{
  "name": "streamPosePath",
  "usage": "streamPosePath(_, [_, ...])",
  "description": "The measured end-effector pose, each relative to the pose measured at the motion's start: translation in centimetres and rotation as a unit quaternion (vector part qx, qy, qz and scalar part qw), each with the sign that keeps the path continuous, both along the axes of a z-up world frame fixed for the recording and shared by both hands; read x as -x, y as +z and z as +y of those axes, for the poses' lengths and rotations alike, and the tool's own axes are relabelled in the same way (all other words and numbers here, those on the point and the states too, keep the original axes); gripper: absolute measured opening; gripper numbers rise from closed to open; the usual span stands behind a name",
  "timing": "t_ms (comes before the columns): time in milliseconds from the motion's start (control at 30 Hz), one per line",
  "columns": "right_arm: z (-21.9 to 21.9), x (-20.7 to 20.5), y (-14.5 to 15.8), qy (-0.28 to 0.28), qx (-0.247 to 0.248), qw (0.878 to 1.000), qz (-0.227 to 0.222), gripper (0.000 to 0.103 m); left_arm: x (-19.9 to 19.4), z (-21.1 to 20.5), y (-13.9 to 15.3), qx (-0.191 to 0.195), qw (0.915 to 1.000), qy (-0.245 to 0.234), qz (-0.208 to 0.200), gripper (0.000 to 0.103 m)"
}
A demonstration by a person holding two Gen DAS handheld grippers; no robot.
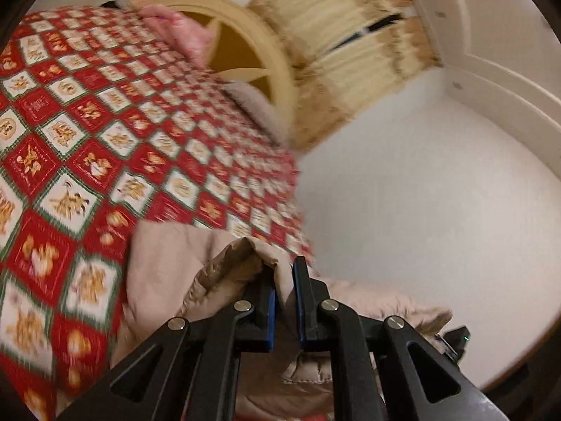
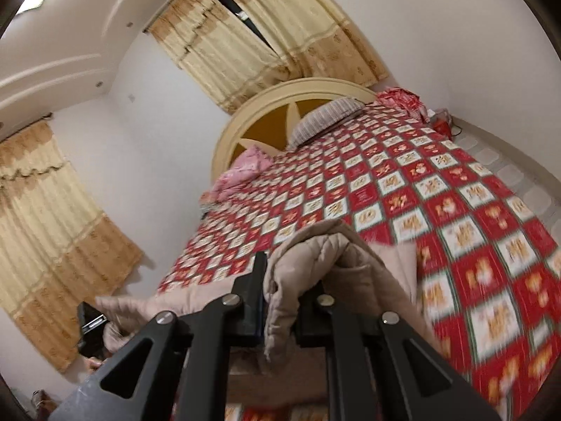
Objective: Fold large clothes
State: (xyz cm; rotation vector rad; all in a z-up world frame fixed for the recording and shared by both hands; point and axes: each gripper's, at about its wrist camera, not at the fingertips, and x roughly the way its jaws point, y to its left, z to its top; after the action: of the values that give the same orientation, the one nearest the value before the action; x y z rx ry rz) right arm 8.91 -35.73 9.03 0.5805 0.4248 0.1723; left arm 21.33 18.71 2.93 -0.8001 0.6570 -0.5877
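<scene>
While a red-and-white checked bedspread (image 2: 438,189) covers the bed from foot to head, a beige quilted garment (image 2: 315,263) lies bunched at the near edge of the mattress, gathered up into both claws. White walls (image 1: 420,193) and pale gold curtains (image 2: 245,45) frame the room in the right wrist view, with a second curtain (image 2: 45,228) hanging along the side wall. A round cream headboard (image 2: 280,105) with a star cut-out stands at the far end of the bed, and against it rest a striped grey pillow (image 2: 326,115) and, beside that, a pink pillow (image 2: 242,168). A heap of red patterned cloth (image 2: 403,100) sits at the far corner of the bed. The left claw (image 1: 284,291) is pinched on a raised fold of the beige garment, padded fabric pushed up between and above its blue-edged fingers (image 1: 301,301). The right claw (image 2: 284,287) is likewise clamped on a thick roll of the same garment, which spills over its right finger and hangs down between the two. Between the claws the garment stretches as a slack band, visible trailing toward the left claw (image 2: 89,326) at the lower left of the right wrist view.
</scene>
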Motion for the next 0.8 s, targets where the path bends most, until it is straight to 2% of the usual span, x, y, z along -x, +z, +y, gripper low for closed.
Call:
streamPosePath(100, [-0.6,-6.9,-2.1,-0.019,0.012,0.999,0.035,0.015,-4.9,-0.8,-2.3,-0.022,0.9983,0.031,0.045,0.009])
streamPosePath(167, [-1.2,-11.2,-4.6,-0.032,0.010,0.998,0.061,0.015,-7.6,-1.1,-4.3,-0.032,0.9954,0.050,0.075,0.009])
streamPosePath(267, [-2.2,-15.5,-8.9,-0.049,0.007,0.994,0.097,0.015,-11.1,-1.2,-8.0,-0.034,0.9889,0.072,0.125,0.009])
streamPosePath(367, [-2.6,-18.7,-13.0,-0.059,0.011,0.990,0.126,0.017,-13.2,-1.5,-10.4,-0.051,0.9849,0.072,0.149,0.013])
streamPosePath(400, [-2.7,-19.5,-14.6,-0.063,0.011,0.989,0.134,0.018,-13.6,-1.5,-11.2,-0.049,0.9846,0.068,0.153,0.014])
streamPosePath(467, [-2.8,-20.1,-16.1,-0.066,0.012,0.988,0.139,0.021,-14.3,-1.2,-12.7,-0.021,0.9832,0.056,0.172,0.015])
streamPosePath(533, [-2.9,-20.4,-17.0,-0.064,0.012,0.988,0.142,0.023,-14.9,-0.2,-13.8,0.026,0.9792,0.044,0.197,0.017])
streamPosePath(600, [-3.0,-20.5,-17.2,-0.062,0.008,0.988,0.140,0.025,-15.0,1.1,-14.0,0.071,0.9763,0.031,0.202,0.020])
streamPosePath(667, [-3.3,-20.4,-17.4,-0.056,-0.007,0.989,0.139,0.027,-14.7,2.3,-13.0,0.090,0.9765,0.033,0.193,0.024])
streamPosePath(700, [-3.6,-20.5,-17.4,-0.052,-0.020,0.989,0.140,0.028,-14.3,2.6,-12.1,0.084,0.9791,0.038,0.181,0.027])
streamPosePath(733, [-3.8,-20.5,-17.4,-0.048,-0.033,0.988,0.142,0.029,-13.8,3.0,-10.7,0.052,0.9837,0.058,0.162,0.032])
streamPosePath(800, [-4.6,-20.1,-16.8,-0.041,-0.063,0.987,0.143,0.033,-12.8,3.7,-8.0,-0.015,0.9861,0.106,0.127,0.061])
